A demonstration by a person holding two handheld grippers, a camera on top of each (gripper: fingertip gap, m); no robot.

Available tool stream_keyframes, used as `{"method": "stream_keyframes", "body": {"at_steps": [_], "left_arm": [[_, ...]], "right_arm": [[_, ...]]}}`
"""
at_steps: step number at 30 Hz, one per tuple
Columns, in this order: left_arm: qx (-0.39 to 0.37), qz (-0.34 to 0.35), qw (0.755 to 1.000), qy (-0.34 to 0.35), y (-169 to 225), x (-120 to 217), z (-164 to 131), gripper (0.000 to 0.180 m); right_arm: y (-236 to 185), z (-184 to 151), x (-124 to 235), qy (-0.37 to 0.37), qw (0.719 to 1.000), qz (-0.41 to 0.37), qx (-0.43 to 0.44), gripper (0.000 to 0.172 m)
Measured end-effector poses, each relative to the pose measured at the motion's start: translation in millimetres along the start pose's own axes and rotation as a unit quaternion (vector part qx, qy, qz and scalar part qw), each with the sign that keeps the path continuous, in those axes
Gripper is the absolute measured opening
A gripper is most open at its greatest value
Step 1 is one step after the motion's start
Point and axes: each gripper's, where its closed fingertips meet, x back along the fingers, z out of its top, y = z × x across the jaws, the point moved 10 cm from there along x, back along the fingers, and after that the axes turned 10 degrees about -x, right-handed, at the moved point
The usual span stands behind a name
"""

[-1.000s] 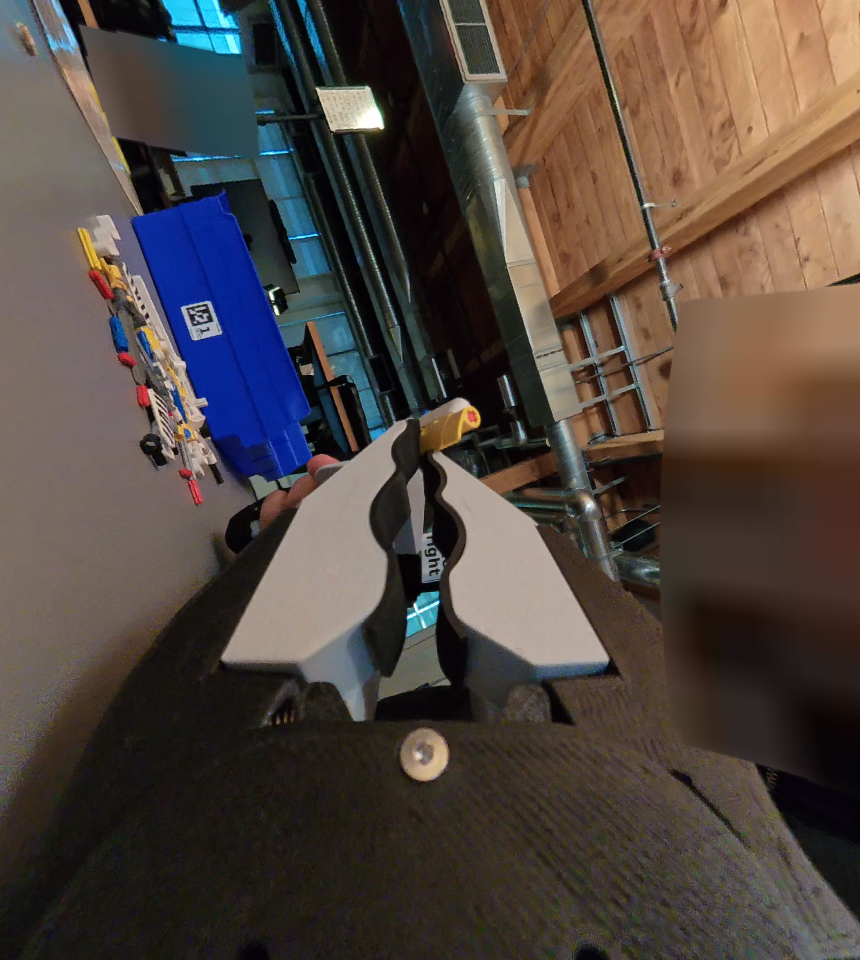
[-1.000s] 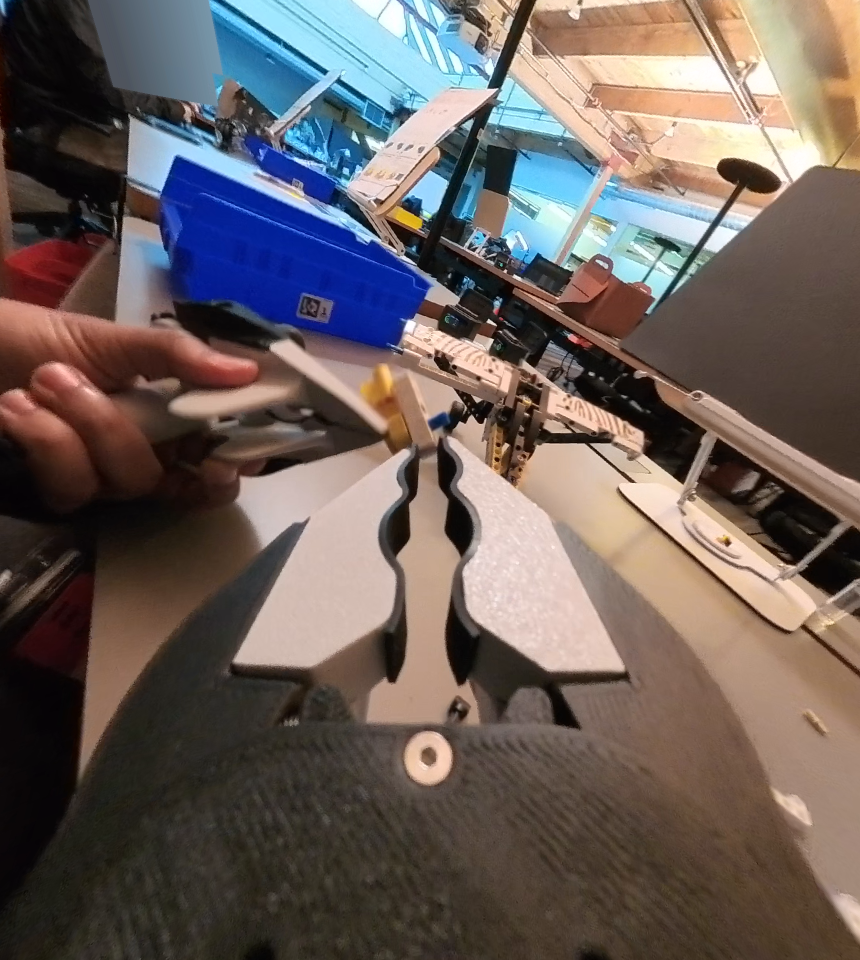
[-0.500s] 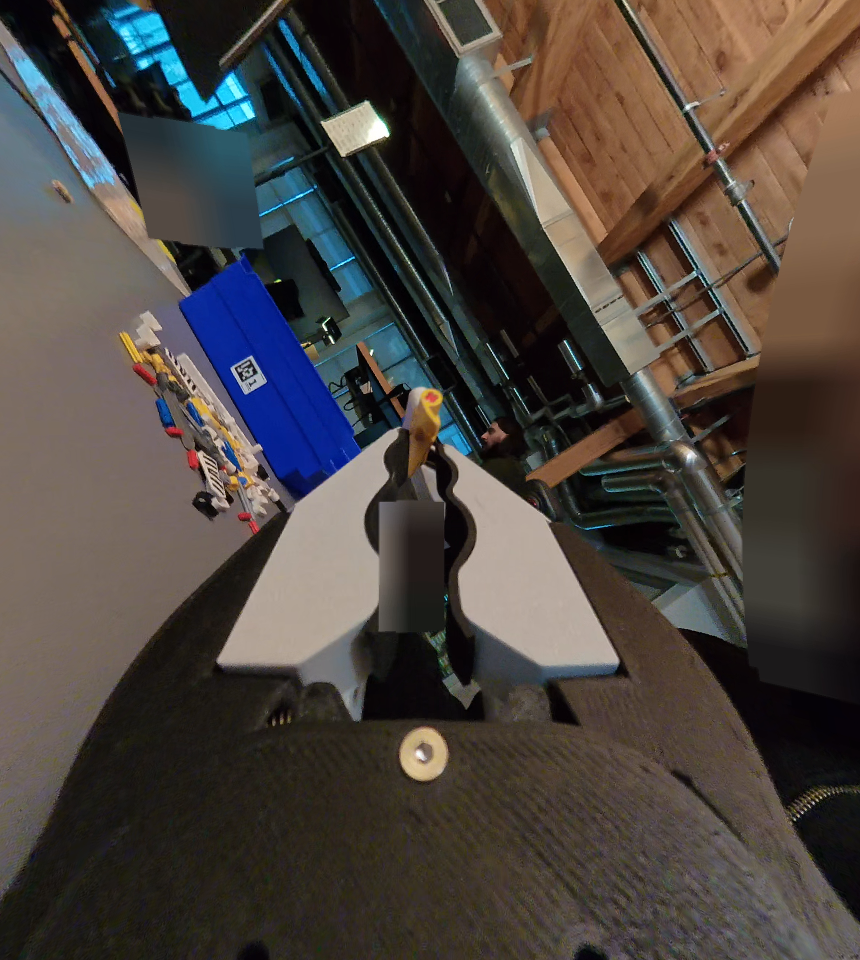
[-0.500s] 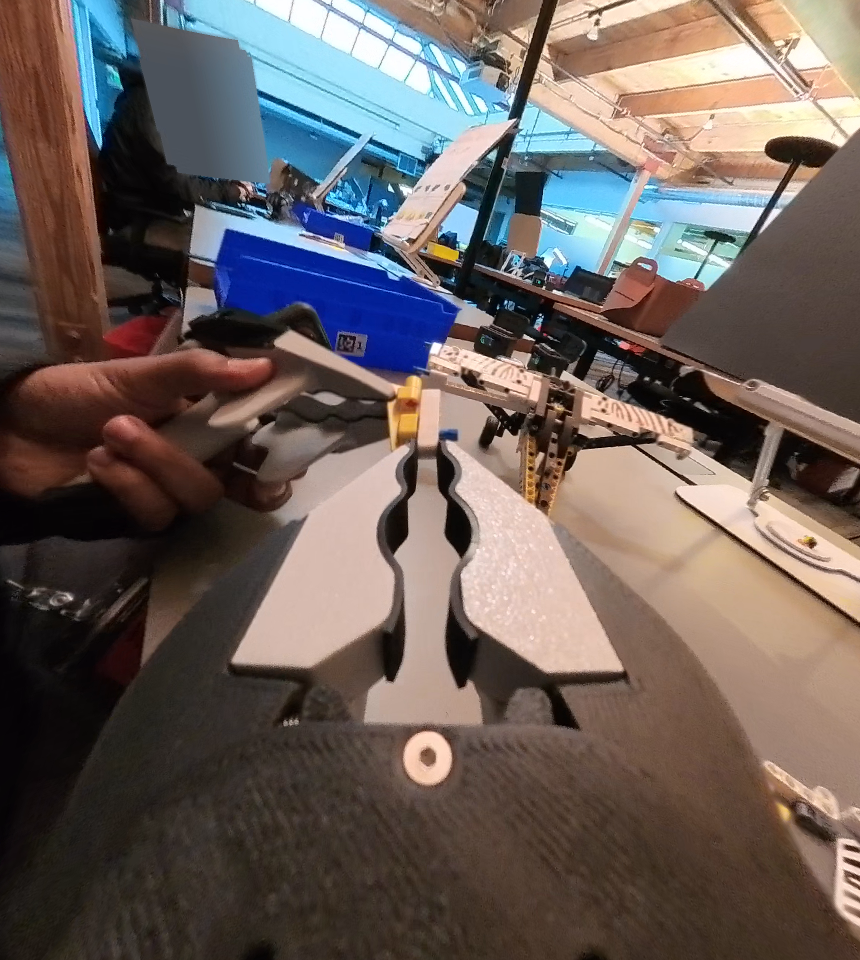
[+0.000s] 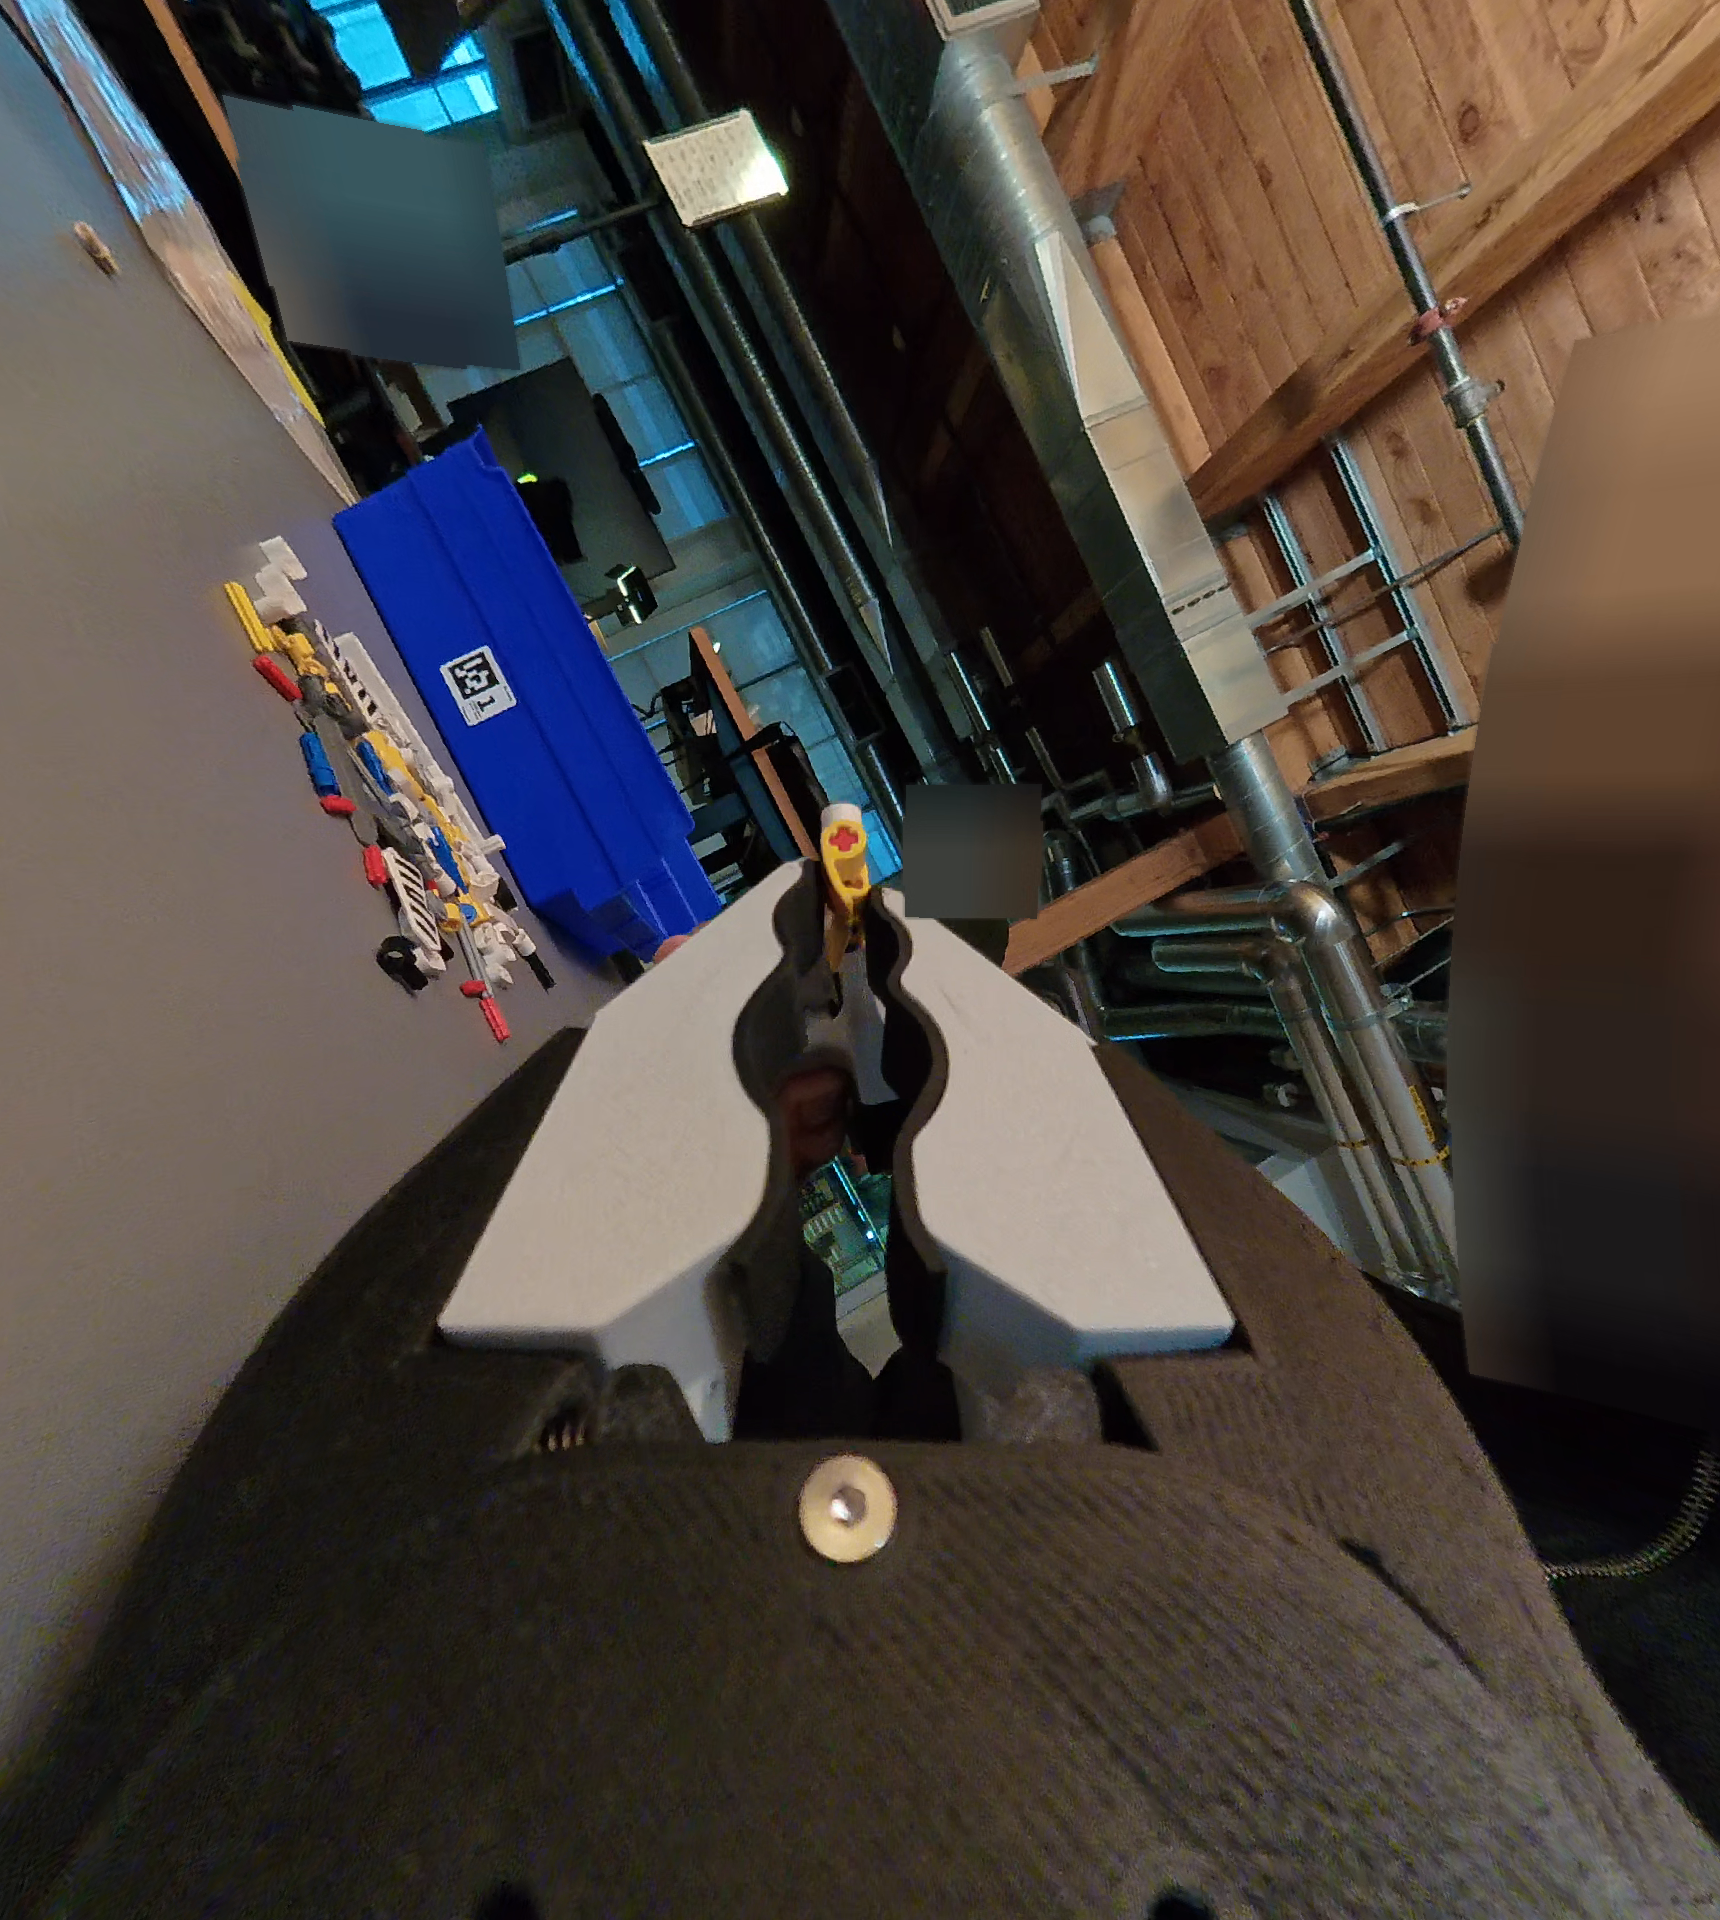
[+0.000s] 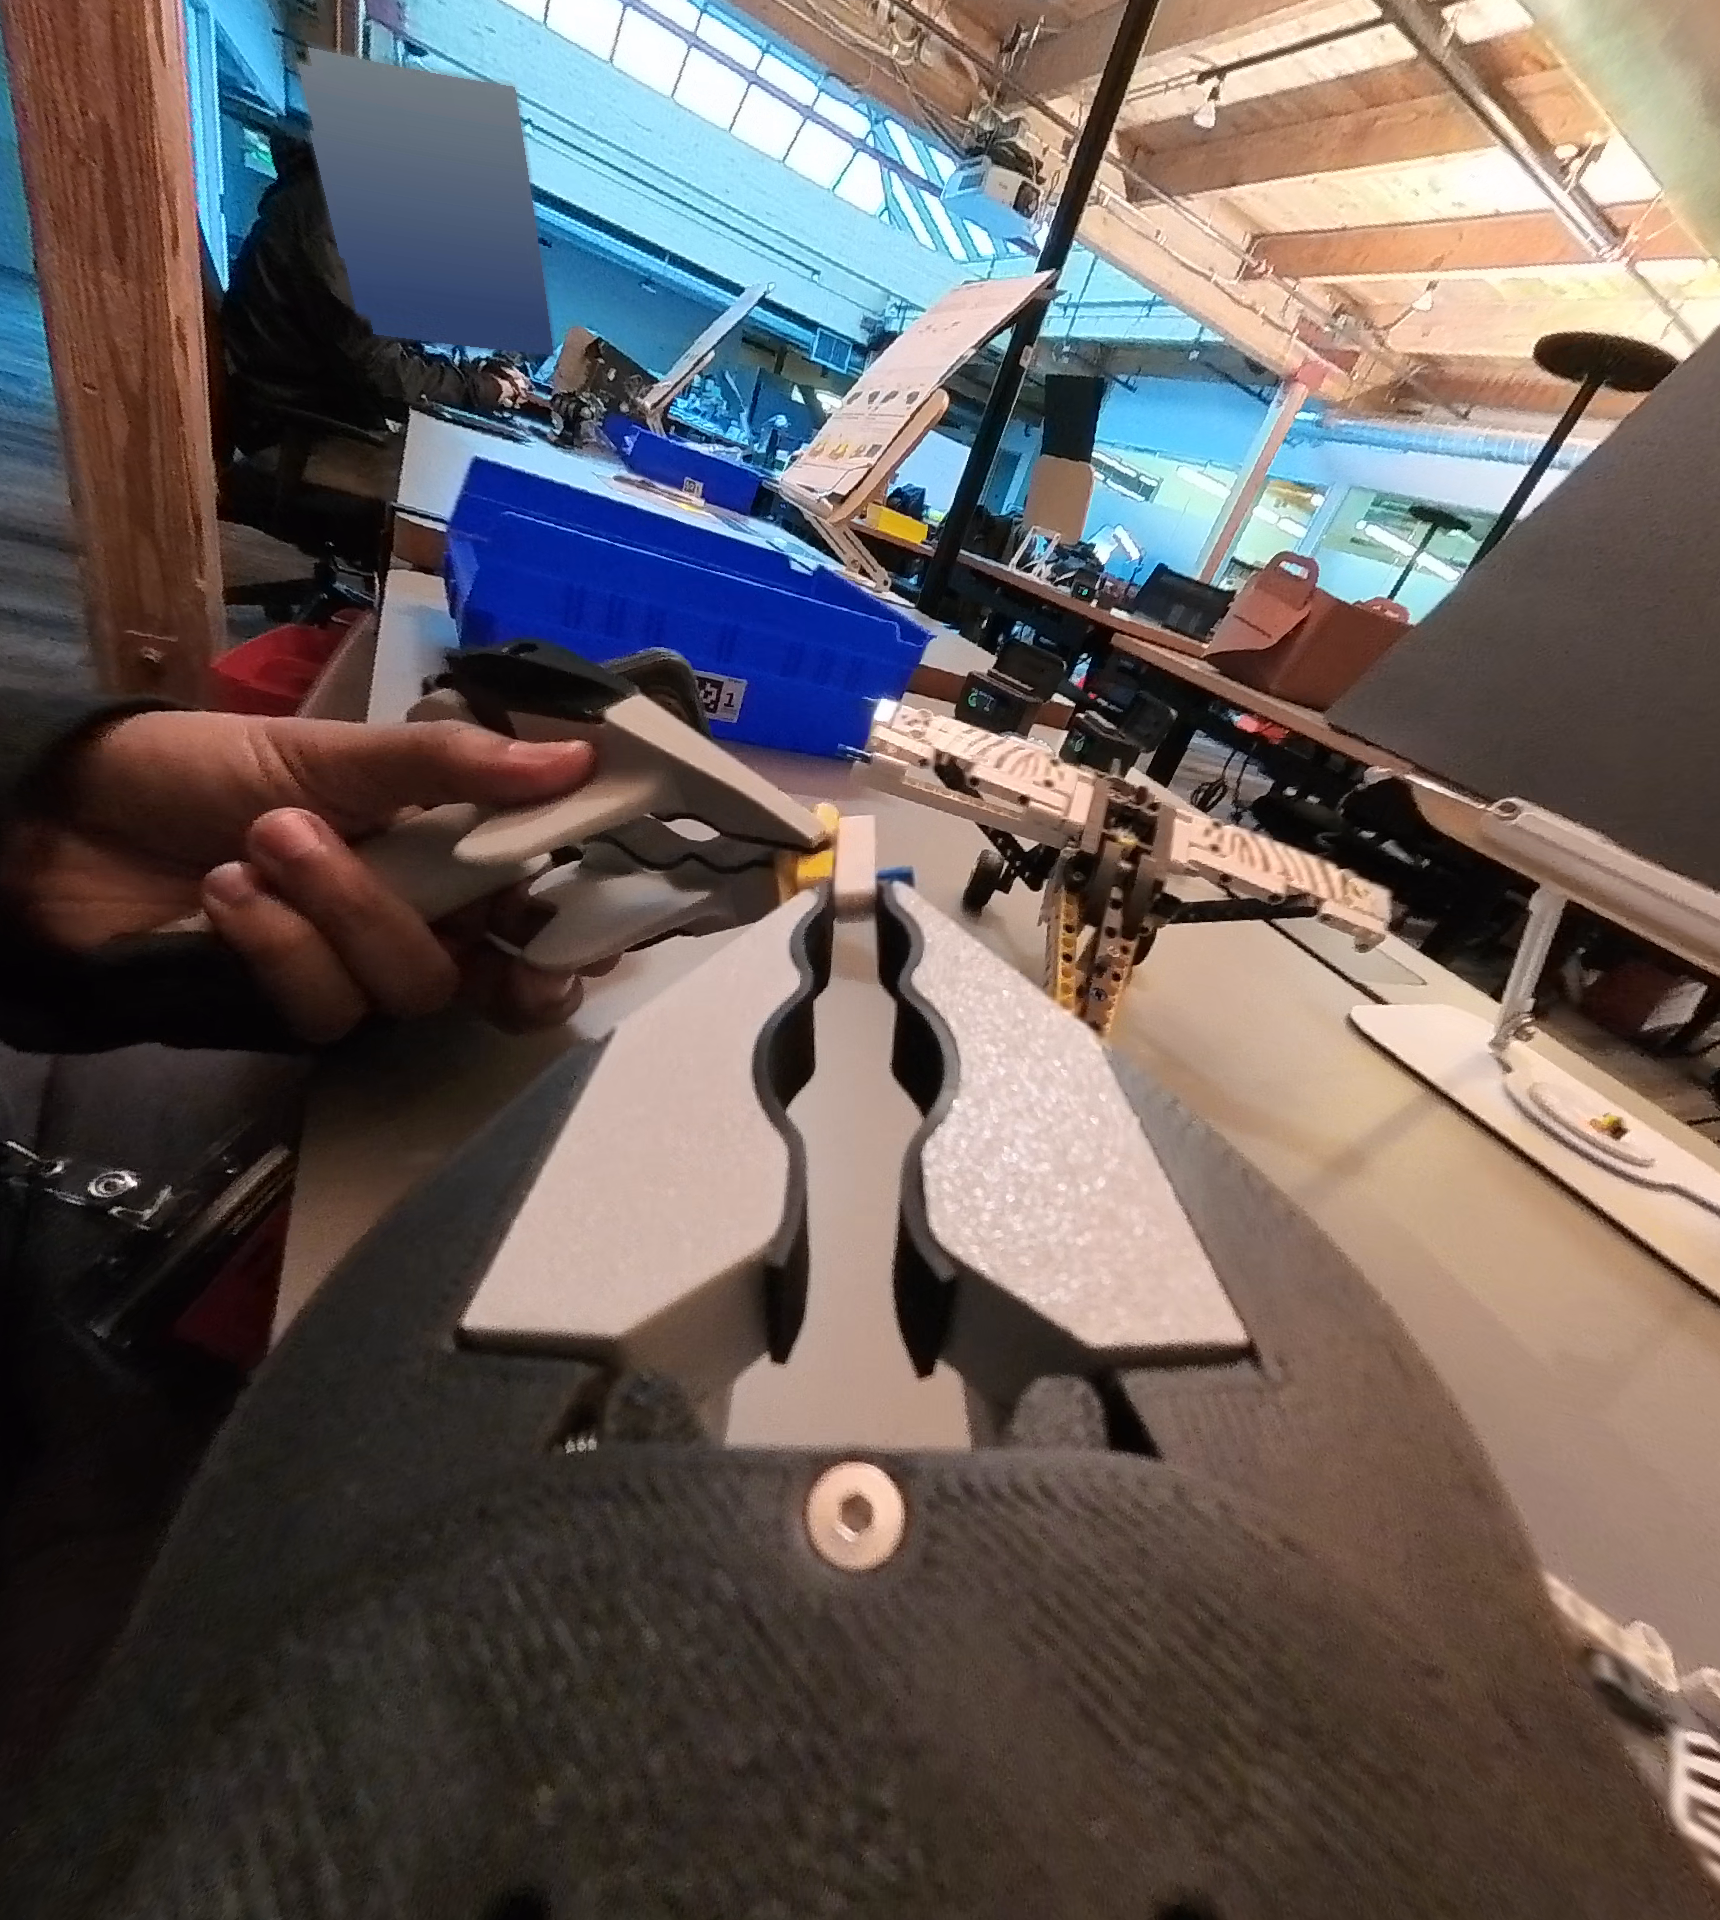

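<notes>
Since a second ago the left wrist view has swung round – the blue bin (image 5: 513, 717) and the scatter of small building pieces (image 5: 378, 779) on the grey table (image 5: 56, 727) now sit at about nine to ten o'clock of the fingertips, and the yellow piece (image 5: 843, 873) that then lay tilted off to one o'clock now stands nearly straight up at twelve o'clock. The left gripper (image 5: 840, 914) is clenched on that yellow piece, both dark pads pressing its lower end; its top bears a red cross-shaped mark and a white cap.

In the right wrist view the right gripper (image 6: 854, 904) is clamped on a white block (image 6: 856, 862) held upright at its tips, with a bit of blue showing just at two o'clock of it. The left gripper (image 6: 799, 831) comes in from nine o'clock, held by a hand (image 6: 295, 831), and the yellow piece (image 6: 806, 844) in its tips touches the white block's side – the two meet just above the right fingertips.

At about two o'clock, near but apart, a built model (image 6: 1116, 831) of white striped beams on a yellow-and-black stand rests on the table (image 6: 1355, 1299). The blue bin (image 6: 669, 613) lies at eleven o'clock behind the hand.
</notes>
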Motion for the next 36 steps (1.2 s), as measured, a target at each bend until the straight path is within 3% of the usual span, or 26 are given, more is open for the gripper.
{"method": "stream_keyframes", "body": {"at_steps": [6, 22, 30, 36], "left_arm": [[0.001, 0.000, 1.000, 0.001, 0, 1, 0, 0.003], [0.015, -0.011, 1.000, -0.025, 1, -1, -2, 0.004], [0.014, -0.002, 1.000, -0.020, 0, -3, -4, 0.004], [-0.015, 0.005, 0.999, -0.037, 4, -9, -14, 0.003]], "right_arm": [[-6, -1, -1, 0.008, 0.998, -0.030, 0.061, 0.006], [-9, 5, 1, -0.017, 0.995, -0.059, 0.081, 0.005], [-4, 5, -2, -0.010, 0.997, -0.077, 0.011, 0.006], [1, 5, 1, 0.002, 0.997, -0.083, 0.004, 0.000]]}}
